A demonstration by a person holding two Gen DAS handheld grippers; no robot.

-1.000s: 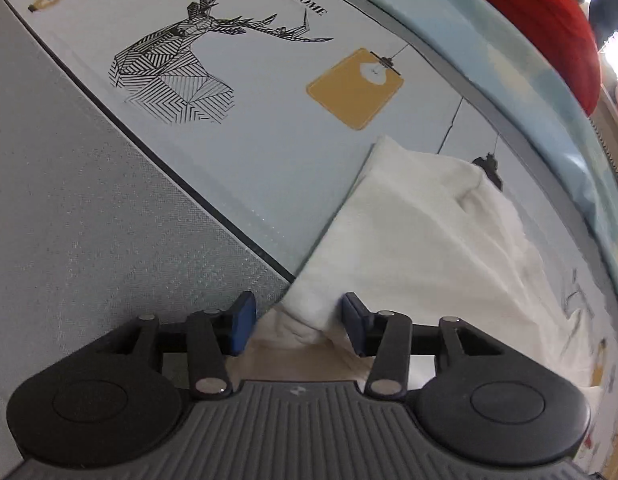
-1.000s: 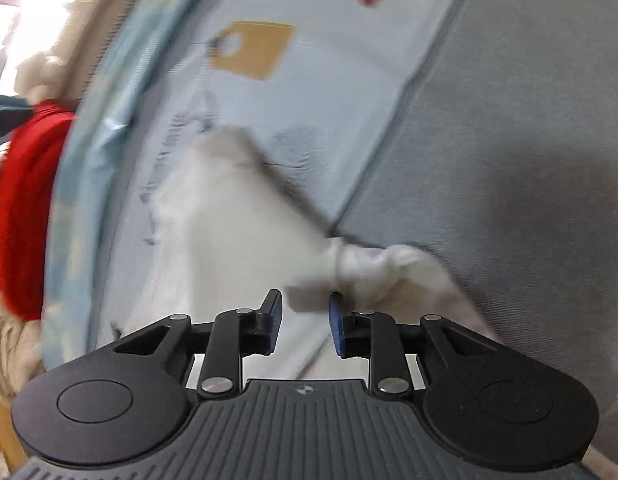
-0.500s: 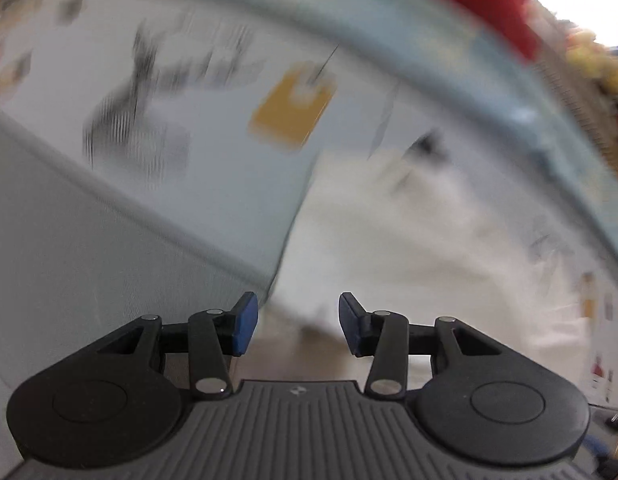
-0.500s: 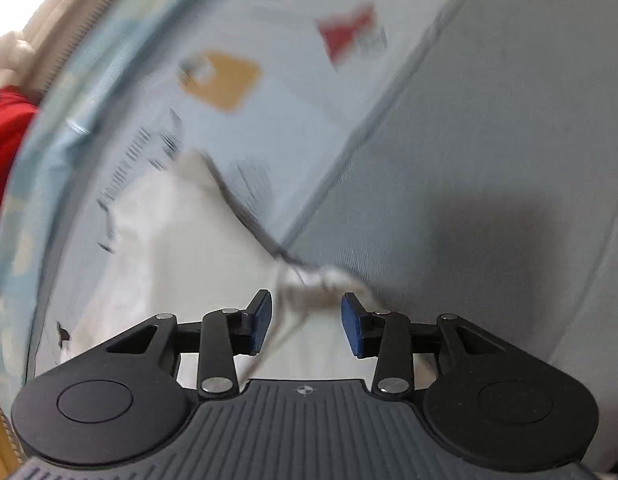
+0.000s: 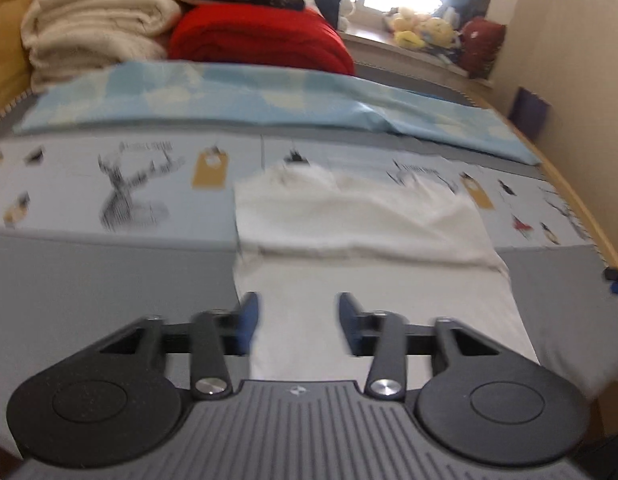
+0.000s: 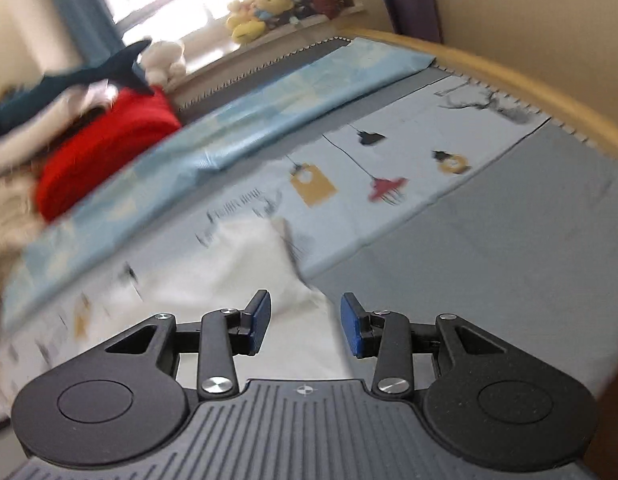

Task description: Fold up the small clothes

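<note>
A white garment [image 5: 361,236] lies on the bed, its far half doubled back over the near half with a fold line across the middle. My left gripper [image 5: 296,322] is open and empty, raised above the garment's near left part. In the right wrist view the garment [image 6: 245,280] lies under and ahead of my right gripper [image 6: 305,326], which is open and empty above the garment's right edge.
The bed has a grey sheet [image 5: 89,280] and a printed light-blue cover [image 5: 129,184]. A blue quilt [image 5: 229,96], a red blanket [image 5: 261,36] and cream blankets [image 5: 93,28] lie at the back. Plush toys [image 6: 257,12] sit on the windowsill. The wooden bed rail [image 6: 529,80] runs along the right.
Both grippers have let go of the white garment, opened wider and pulled up and back. The garment now lies folded on the bed.
</note>
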